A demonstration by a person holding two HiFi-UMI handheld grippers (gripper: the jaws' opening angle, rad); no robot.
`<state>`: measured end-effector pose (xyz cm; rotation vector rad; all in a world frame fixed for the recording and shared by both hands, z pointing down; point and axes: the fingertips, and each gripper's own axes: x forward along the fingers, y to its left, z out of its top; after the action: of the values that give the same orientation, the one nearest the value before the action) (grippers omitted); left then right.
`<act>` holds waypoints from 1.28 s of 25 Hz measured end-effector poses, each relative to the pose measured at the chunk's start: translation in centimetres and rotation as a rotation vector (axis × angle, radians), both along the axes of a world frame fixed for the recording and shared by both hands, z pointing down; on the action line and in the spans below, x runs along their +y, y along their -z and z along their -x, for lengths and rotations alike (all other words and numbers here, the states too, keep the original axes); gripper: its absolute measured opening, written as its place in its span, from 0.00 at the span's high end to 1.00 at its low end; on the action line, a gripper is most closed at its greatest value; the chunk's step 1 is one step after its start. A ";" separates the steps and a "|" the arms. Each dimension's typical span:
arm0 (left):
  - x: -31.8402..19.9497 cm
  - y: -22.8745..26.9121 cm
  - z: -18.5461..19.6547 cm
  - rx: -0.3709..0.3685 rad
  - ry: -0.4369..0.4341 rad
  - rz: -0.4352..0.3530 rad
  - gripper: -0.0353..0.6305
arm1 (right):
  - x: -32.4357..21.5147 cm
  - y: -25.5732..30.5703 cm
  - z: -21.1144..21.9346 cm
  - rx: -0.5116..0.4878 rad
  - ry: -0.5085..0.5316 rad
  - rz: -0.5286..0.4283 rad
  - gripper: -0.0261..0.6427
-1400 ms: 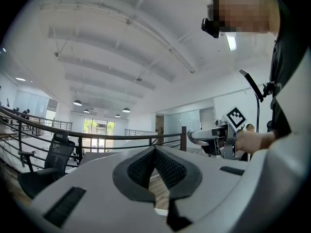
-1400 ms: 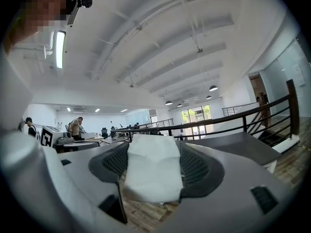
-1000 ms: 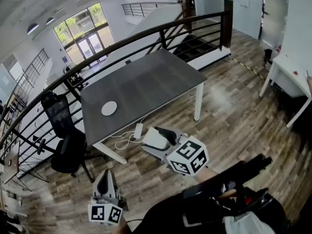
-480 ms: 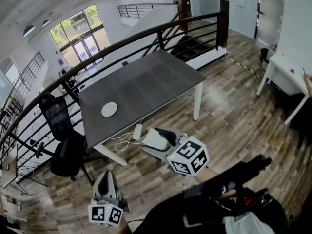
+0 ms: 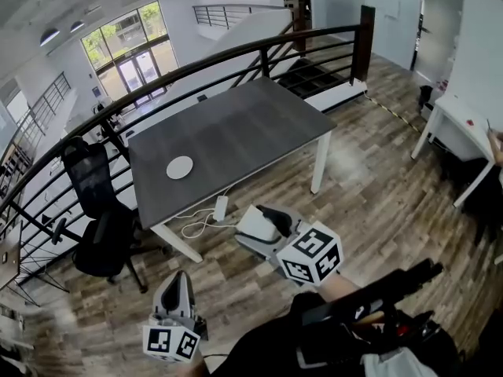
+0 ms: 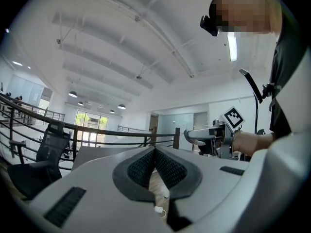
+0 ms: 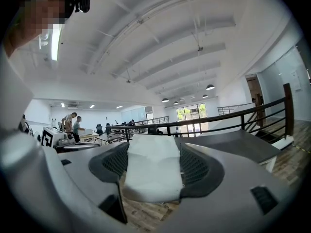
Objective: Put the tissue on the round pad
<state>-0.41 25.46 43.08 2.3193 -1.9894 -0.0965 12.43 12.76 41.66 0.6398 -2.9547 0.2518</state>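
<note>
On grey table [image 5: 244, 124]: round pad [image 5: 179, 166]; wood floor [image 5: 377, 187]; right tool [image 7: 153, 149] clamps tissue [image 7: 153, 176]; left tool [image 6: 154, 153] clenched

The left gripper [image 6: 155, 152] has its 2 grey plastic jaws pressed together, the black ribbed pads [image 6: 141, 168] meeting along a centre seam with nothing between them. Just beyond the jaws lies a flat grey tabletop [image 6: 97, 154], with a dark metal railing [image 6: 121, 132] behind it. Left of the jaws stands a black mesh office chair [image 6: 48, 142]. To their right, a hand [image 6: 245, 142] holds the right gripper [image 6: 189, 135].
</note>
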 end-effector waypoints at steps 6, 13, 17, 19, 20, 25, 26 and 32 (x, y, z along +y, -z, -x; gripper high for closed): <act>0.5 1.4 1.6 -0.013 0.052 -0.031 0.94 | 0.2 1.0 1.1 -0.013 0.027 -0.009 0.47; -2.3 2.4 2.5 -0.036 0.115 -0.021 0.94 | -3.5 1.7 3.2 -0.017 0.090 -0.012 0.47; -5.6 2.6 2.6 -0.072 0.177 -0.021 0.94 | -7.3 1.3 4.1 -0.020 0.145 -0.014 0.47; -6.6 2.7 2.8 -0.066 0.194 -0.019 0.94 | -8.5 1.4 4.6 -0.023 0.166 -0.015 0.47; -7.1 2.7 2.9 -0.065 0.199 -0.017 0.94 | -9.1 1.4 4.9 -0.026 0.176 -0.014 0.47; -10.1 3.3 2.3 -0.089 0.204 -0.028 0.94 | -12.4 1.3 5.9 -0.036 0.215 0.004 0.47; -10.9 3.4 2.0 -0.091 0.207 -0.028 0.94 | -13.2 1.2 5.9 -0.037 0.220 0.009 0.47; -14.3 3.6 1.1 -0.069 0.240 -0.017 0.94 | -17.0 1.3 5.4 -0.056 0.249 0.012 0.47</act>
<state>-1.46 11.17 39.49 2.1098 -2.3019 -0.0499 7.03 -4.22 40.37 0.2617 -3.0427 0.2676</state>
